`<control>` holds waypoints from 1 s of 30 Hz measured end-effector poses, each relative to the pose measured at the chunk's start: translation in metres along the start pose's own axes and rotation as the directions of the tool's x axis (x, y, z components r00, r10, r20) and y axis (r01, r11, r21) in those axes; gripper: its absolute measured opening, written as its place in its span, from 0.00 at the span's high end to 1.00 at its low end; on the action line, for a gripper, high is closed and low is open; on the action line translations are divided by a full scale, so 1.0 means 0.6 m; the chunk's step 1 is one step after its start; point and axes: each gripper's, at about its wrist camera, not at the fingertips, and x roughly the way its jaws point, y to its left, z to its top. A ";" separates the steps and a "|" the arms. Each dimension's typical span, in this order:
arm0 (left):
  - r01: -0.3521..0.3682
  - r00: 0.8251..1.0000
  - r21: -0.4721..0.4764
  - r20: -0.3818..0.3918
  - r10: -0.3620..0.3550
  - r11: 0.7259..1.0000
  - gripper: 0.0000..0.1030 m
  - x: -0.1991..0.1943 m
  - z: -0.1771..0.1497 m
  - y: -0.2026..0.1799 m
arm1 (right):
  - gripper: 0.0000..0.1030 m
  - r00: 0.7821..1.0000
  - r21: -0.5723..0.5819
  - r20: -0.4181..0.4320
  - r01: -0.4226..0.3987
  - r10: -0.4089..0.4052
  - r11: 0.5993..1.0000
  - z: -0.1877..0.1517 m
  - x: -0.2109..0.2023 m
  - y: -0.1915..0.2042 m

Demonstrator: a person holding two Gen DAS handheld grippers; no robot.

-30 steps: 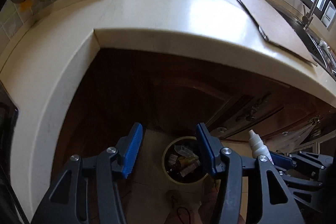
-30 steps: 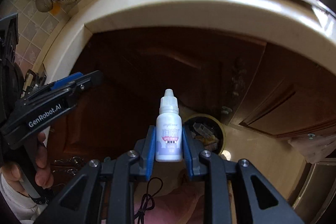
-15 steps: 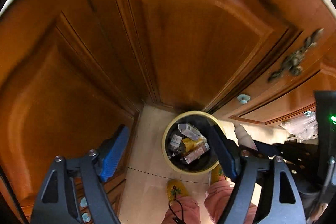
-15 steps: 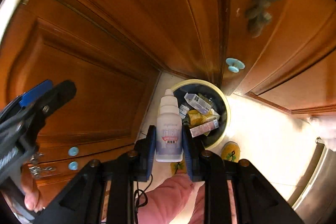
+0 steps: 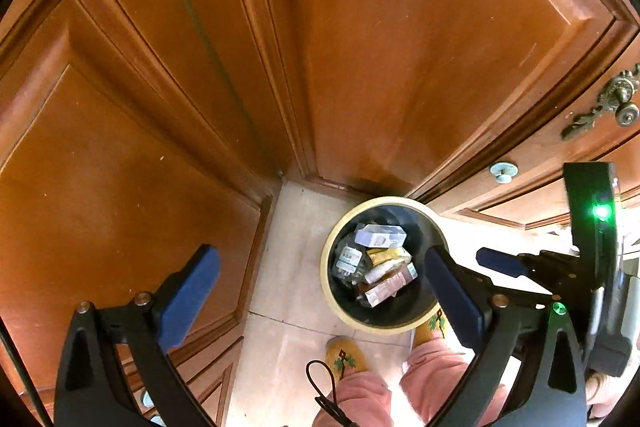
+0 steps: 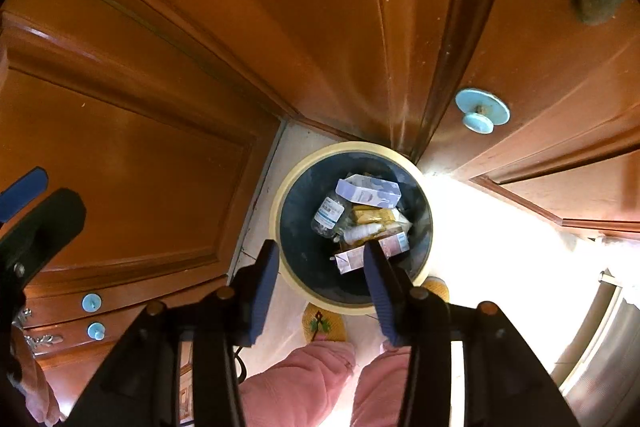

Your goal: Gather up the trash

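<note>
A round bin with a cream rim [image 5: 404, 326] [image 6: 276, 199] stands on the tiled floor in the cabinet corner. It holds several boxes and bottles, among them the small white dropper bottle [image 6: 362, 233] [image 5: 380, 270] lying on the pile. My right gripper [image 6: 320, 267] is open and empty above the bin's near rim. My left gripper [image 5: 320, 283] is open and empty, higher up and left of the bin. The right gripper also shows at the right of the left wrist view [image 5: 504, 263].
Brown wooden cabinet doors [image 5: 400, 47] close in the corner behind the bin, with a light blue knob [image 6: 482, 111] and an ornate metal handle [image 5: 612, 103]. The person's pink trouser legs [image 6: 304, 383] and yellow slippers [image 5: 344, 357] are just below the bin.
My right gripper has opened and the white dropper bottle has dropped into the bin. Both grippers have moved down from counter height toward the bin.
</note>
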 end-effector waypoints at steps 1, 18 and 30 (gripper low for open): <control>0.003 1.000 0.002 -0.002 -0.003 1.000 0.02 -0.004 0.002 -0.001 | 0.57 1.000 0.000 0.002 -0.001 0.001 1.000 -0.002 -0.007 0.001; 0.045 0.970 0.019 0.239 -0.048 0.999 0.02 -0.305 0.089 -0.011 | 0.57 0.955 0.083 0.293 0.028 -0.051 0.996 -0.028 -0.388 0.055; 0.102 0.856 0.055 0.504 -0.115 0.993 0.02 -0.575 0.177 -0.059 | 0.57 0.797 0.135 0.597 0.013 -0.092 0.991 -0.037 -0.697 0.093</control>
